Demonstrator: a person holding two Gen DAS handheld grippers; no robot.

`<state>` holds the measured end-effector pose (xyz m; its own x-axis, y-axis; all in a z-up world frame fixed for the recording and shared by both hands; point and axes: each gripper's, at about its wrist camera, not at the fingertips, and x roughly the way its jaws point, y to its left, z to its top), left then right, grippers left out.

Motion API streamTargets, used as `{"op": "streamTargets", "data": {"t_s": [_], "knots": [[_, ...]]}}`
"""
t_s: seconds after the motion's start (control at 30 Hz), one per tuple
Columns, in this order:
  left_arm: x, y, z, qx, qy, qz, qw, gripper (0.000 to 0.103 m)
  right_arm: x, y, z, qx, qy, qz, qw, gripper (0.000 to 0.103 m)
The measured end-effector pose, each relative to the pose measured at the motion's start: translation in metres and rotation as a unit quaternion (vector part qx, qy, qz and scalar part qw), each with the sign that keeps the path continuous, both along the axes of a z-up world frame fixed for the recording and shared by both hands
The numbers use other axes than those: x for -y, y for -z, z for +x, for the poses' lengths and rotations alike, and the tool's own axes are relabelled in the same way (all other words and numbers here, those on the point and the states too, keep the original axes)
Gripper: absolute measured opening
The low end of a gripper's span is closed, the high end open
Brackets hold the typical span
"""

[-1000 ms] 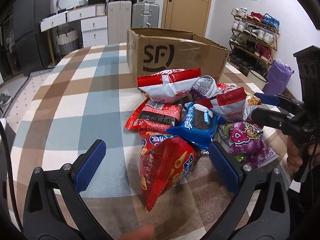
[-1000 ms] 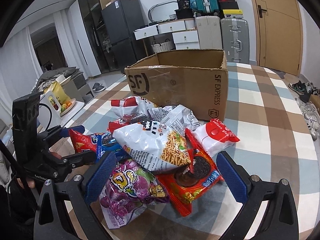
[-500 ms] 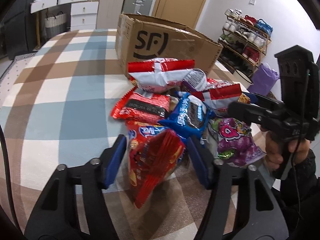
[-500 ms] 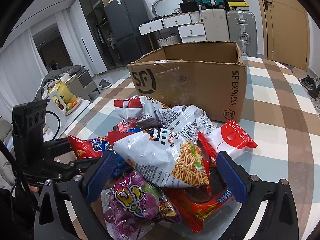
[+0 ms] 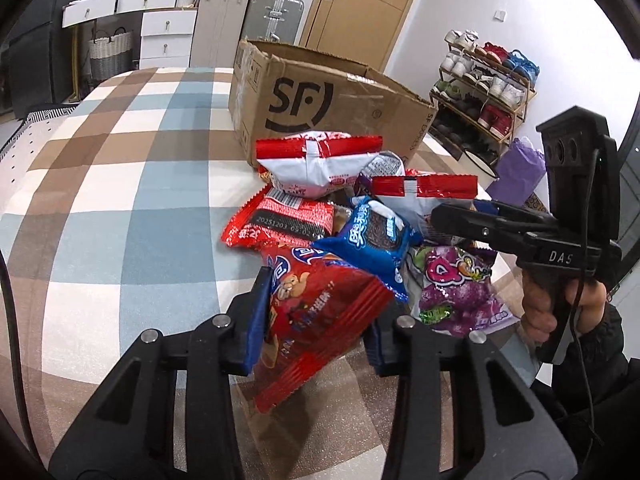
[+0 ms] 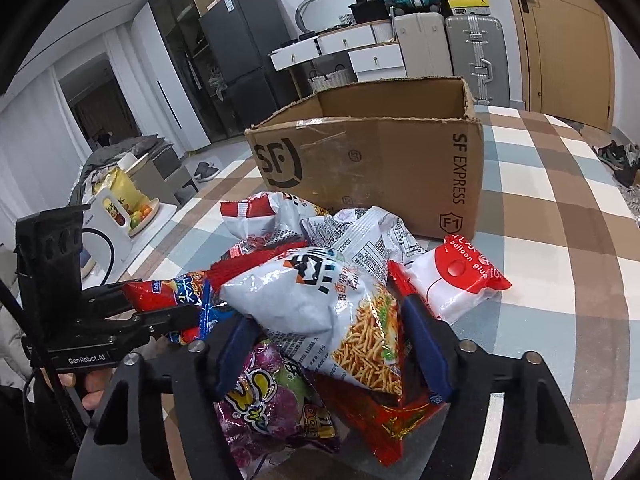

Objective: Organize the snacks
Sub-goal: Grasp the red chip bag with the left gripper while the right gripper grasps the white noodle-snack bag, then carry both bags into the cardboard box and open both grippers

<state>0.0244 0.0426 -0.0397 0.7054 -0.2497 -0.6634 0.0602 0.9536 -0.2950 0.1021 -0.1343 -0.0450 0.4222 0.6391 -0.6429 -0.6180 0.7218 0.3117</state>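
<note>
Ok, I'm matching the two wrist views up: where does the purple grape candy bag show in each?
Left wrist: purple grape candy bag lies right of centre, under the right gripper.
Right wrist: it sits at bottom centre, partly under the white noodle-snack bag.
Shared landmark: the SF cardboard box behind the pile.

Home interior, shoe rack (image 5: pixel 486 80), suitcases (image 6: pixel 472 56), fridge (image 6: pixel 240 64), white drawers (image 5: pixel 166 36)

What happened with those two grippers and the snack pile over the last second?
The left gripper slid forward and closed on the red chip bag. The right gripper also advanced and narrowed around the white noodle-snack bag; whether it grips yet is unclear. The cardboard box and other snacks stayed put.
</note>
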Motion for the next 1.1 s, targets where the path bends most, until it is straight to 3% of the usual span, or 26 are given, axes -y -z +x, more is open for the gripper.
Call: {"op": "streamTargets", "data": {"t_s": [0.07,0.37,0.77,1.1], "knots": [[-0.002,-0.003,-0.001,0.006,-0.003,-0.002,1.0000,0.037,0.001,-0.002,-0.002,0.005,-0.001,0.001,1.000,0.062],[-0.006,-0.020,-0.011,0.037,-0.016,-0.007,0.9992,0.037,0.011,-0.009,-0.006,0.015,0.006,0.024,1.000,0.055],[-0.003,-0.047,-0.008,0.069,-0.020,0.002,0.9974,0.037,0.034,-0.027,-0.014,0.023,0.004,0.083,0.996,0.054],[0.000,-0.077,0.009,0.103,-0.028,0.015,0.9941,0.037,0.048,-0.052,-0.012,0.046,0.023,0.095,0.994,0.054]]}}
